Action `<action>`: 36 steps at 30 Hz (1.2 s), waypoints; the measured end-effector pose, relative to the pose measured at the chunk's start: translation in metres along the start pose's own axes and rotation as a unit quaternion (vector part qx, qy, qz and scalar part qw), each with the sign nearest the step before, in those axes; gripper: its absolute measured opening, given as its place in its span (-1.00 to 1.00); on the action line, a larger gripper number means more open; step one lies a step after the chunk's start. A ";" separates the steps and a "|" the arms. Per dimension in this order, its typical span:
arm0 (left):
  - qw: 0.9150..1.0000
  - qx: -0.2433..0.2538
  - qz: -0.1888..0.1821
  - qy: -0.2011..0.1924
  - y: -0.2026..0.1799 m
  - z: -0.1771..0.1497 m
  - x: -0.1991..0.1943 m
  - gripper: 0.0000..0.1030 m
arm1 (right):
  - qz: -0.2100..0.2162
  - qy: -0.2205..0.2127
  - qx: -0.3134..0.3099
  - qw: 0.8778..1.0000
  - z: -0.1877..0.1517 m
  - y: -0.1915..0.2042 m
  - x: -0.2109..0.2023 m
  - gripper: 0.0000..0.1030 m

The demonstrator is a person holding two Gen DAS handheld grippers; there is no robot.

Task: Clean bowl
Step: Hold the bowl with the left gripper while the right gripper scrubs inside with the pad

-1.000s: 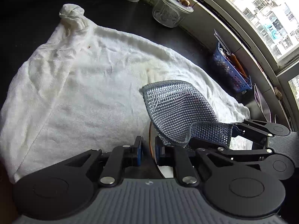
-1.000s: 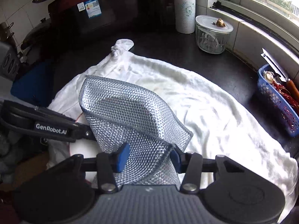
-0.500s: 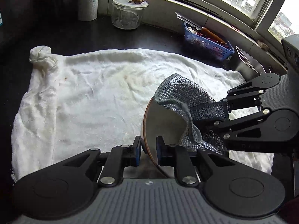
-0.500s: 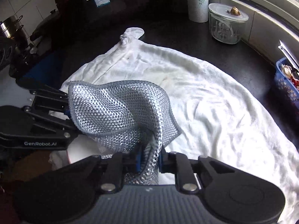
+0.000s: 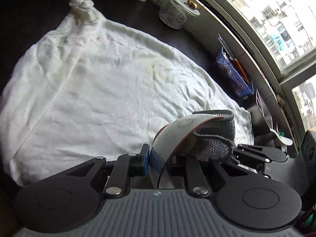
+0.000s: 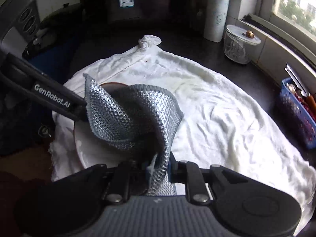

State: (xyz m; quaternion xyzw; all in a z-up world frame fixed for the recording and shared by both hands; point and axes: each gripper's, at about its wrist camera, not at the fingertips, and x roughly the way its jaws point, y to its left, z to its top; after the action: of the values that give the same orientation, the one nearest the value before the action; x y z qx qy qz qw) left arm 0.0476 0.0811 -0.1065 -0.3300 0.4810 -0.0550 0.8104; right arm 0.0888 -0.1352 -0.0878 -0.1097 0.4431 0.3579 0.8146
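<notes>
Left wrist view: mounted behind the left hand-held gripper [image 5: 158, 158], facing forward and down over the white towel [image 5: 98, 88], close.
Right wrist view: behind the right hand-held gripper [image 6: 160, 167], same facing.
Shared: towel [image 6: 217, 108], glass jar [image 5: 175, 13] [image 6: 239, 43], blue basket [image 5: 235, 77] [image 6: 296, 114], window side.

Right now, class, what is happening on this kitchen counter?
A person is cleaning a bowl with two handheld tongs. The left tongs clamp the bowl's rim and hold it tilted over a white towel. The right tongs grip a silver mesh dishcloth, which is pushed into the bowl.
</notes>
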 end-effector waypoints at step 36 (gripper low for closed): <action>0.998 0.038 0.040 -0.019 -0.010 0.004 -0.006 -0.74 | -0.043 -0.021 -0.059 0.997 -0.003 0.021 0.001 -0.60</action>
State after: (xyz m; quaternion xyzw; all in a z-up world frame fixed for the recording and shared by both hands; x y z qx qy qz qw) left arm 0.0498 0.0778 -0.0949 -0.2802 0.4756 -0.0342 0.8331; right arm 0.0729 -0.1210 -0.0872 -0.1695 0.3986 0.3501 0.8306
